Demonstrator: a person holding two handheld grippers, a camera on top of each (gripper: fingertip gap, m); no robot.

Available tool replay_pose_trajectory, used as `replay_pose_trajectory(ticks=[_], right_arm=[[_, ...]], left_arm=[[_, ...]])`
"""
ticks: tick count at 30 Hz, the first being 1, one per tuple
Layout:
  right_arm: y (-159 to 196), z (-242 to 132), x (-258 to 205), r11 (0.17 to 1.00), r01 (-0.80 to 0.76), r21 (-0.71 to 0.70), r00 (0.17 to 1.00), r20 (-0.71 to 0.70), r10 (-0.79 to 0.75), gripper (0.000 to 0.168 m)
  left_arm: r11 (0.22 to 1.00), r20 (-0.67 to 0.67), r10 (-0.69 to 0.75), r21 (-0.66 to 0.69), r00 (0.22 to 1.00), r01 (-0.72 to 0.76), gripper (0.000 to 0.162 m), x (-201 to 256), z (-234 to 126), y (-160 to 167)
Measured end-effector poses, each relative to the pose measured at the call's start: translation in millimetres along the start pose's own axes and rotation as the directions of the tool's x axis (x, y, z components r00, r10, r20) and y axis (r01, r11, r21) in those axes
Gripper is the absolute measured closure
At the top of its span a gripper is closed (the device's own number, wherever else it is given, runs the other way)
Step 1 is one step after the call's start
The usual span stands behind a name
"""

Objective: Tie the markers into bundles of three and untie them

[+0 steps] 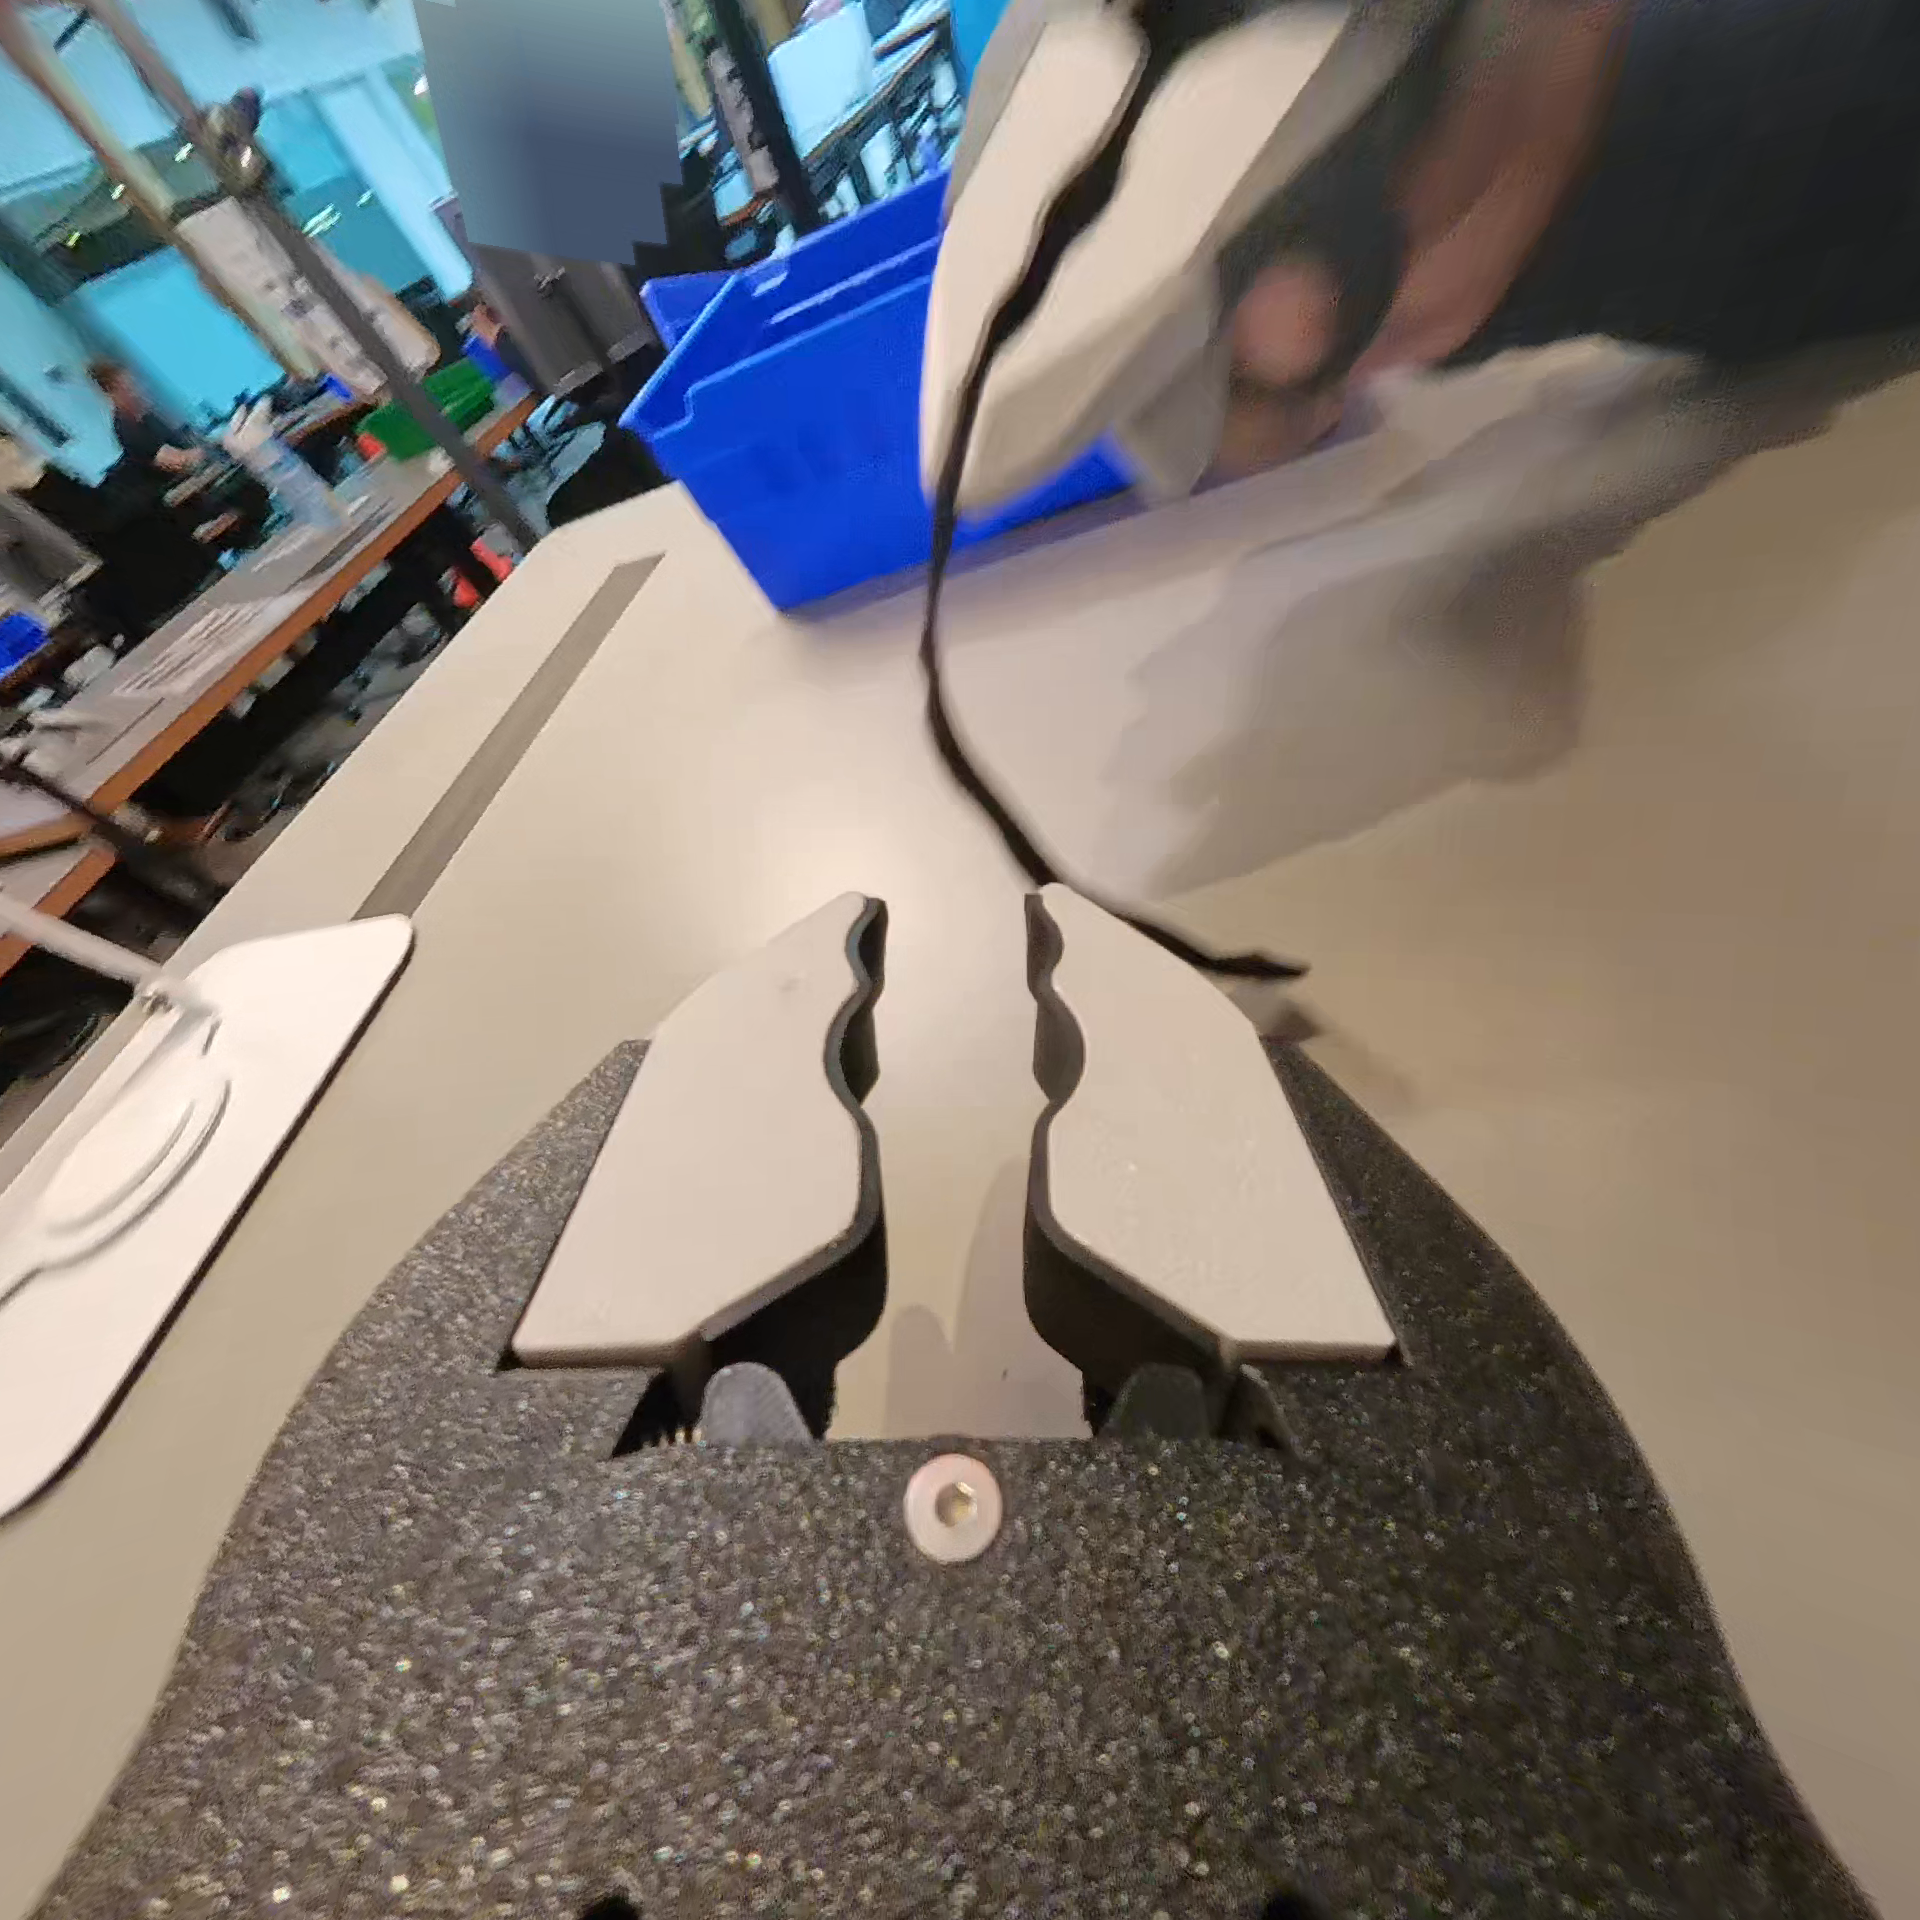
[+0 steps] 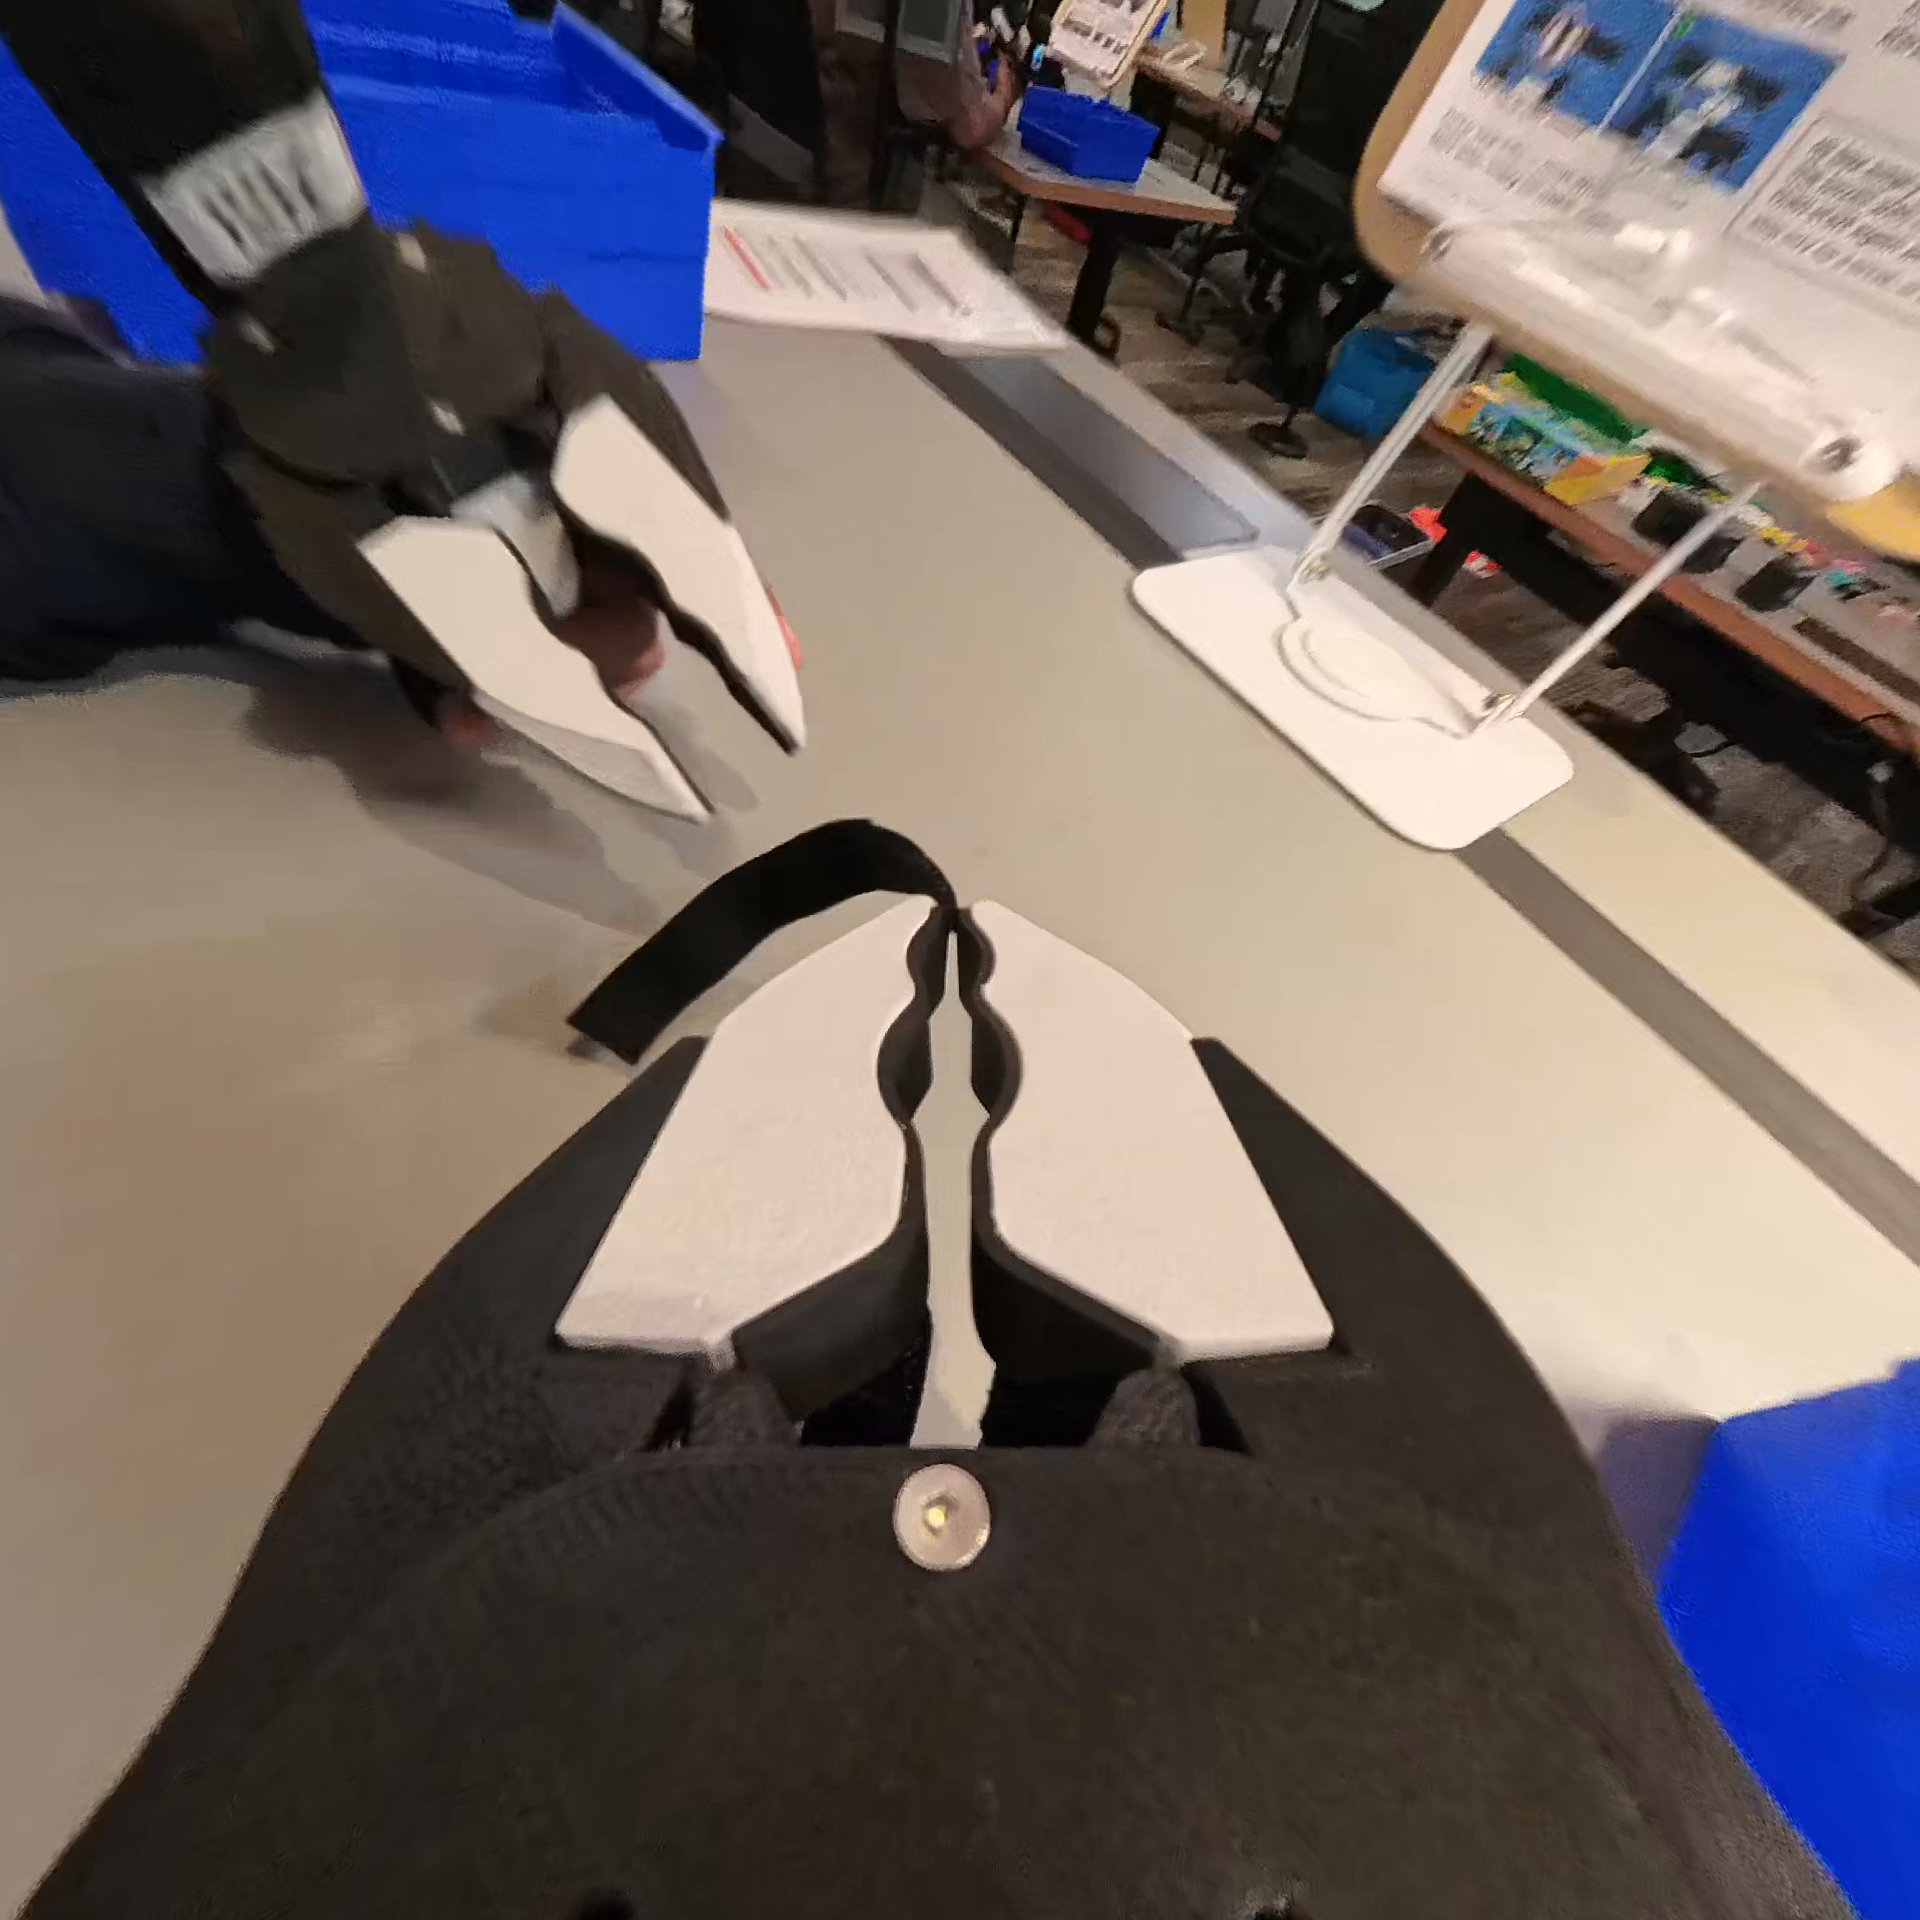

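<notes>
My right gripper (image 2: 951, 916) is shut on a black strap (image 2: 790, 868). The strap arcs left from the fingertips, and its free end hangs just above the grey table (image 2: 1039, 644). In the left wrist view the right gripper (image 1: 956, 478) hangs at the upper right, and the strap (image 1: 935, 665) dangles from it down to the table beside my left gripper (image 1: 956, 914). The left gripper is open and empty, low over the table; it also shows in the right wrist view (image 2: 753, 769), just beyond the strap. No marker is clearly in view; a small red bit (image 2: 781, 623) shows behind the left gripper.
A blue bin (image 1: 810, 436) stands at the far side of the table. It also shows in the right wrist view (image 2: 520, 135), with a sheet of paper (image 2: 862, 281) beside it. A white stand base (image 2: 1351, 686) carries a tilted board. Another blue bin (image 2: 1818, 1621) is at the near right. About 9 cm separates my left fingertips from my right.
</notes>
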State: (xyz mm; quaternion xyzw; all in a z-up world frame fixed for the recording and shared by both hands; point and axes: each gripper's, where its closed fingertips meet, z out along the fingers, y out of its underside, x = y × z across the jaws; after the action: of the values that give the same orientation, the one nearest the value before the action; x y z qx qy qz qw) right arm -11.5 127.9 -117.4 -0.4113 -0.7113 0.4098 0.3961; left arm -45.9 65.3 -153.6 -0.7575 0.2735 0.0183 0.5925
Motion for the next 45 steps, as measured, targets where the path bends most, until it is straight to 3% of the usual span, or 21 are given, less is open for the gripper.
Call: replay_pose_trajectory(ticks=[3, 7, 10, 13, 17, 24, 27, 30, 36, 40, 45], right_arm=[[-28, -46, 21, 0.999, -0.001, 0.033, 0.993, -0.115, 0.005, 0.167], [-47, -132, 105, 0.999, -0.037, 0.023, 0.927, -0.372, 0.043, 0.167], [-28, -185, 187, 0.990, -0.140, -0.004, 0.831, -0.545, 0.115, 0.167], [10, -202, 240, 0.940, -0.339, 0.047, 0.777, -0.550, 0.307, 0.167], [60, -174, 258, 0.818, -0.568, 0.093, 0.726, -0.410, 0.551, 0.167], [138, -155, 287, 0.833, -0.549, -0.072, 0.663, -0.643, 0.382, 0.165], [145, -160, 288, 0.826, -0.549, -0.127, 0.646, -0.692, 0.322, 0.140], [125, -171, 282, 0.845, -0.510, -0.160, 0.643, -0.724, 0.251, 0.123], [29, -173, 232, 0.920, -0.323, -0.220, 0.657, -0.753, 0.050, 0.121], [-16, -100, 162, 0.945, -0.176, -0.276, 0.757, -0.652, -0.049, 0.123], [-10, 22, 91, 0.936, -0.078, -0.343, 0.858, -0.502, -0.112, 0.123]], left_arm=[[1.000, 0.062, -0.011, -0.027, 0.998, 0.012, 0.137, -11, 0, 5], [0.999, 0.088, -0.024, -0.037, 0.996, 0.027, 0.138, -15, 1, 7], [0.999, 0.086, -0.010, -0.053, 0.996, 0.015, 0.138, -14, 3, 8], [0.998, 0.083, 0.009, -0.069, 0.997, -0.003, 0.138, -12, 5, 10], [0.997, 0.085, 0.025, -0.081, 0.996, -0.018, 0.138, -10, 6, 11], [0.997, 0.092, 0.027, -0.074, 0.995, -0.021, 0.140, -11, 6, 10], [0.995, 0.098, 0.007, -0.096, 0.995, 0.002, 0.139, -14, 6, 14], [0.993, 0.121, -0.017, -0.112, 0.993, 0.030, 0.139, -19, 6, 17], [0.985, 0.205, -0.137, -0.079, 0.969, 0.156, 0.137, -35, 4, 15], [0.972, 0.235, -0.223, -0.023, 0.946, 0.234, 0.137, -39, 5, 7], [0.947, 0.245, -0.322, 0.084, 0.914, 0.311, 0.138, -41, 3, -8]])
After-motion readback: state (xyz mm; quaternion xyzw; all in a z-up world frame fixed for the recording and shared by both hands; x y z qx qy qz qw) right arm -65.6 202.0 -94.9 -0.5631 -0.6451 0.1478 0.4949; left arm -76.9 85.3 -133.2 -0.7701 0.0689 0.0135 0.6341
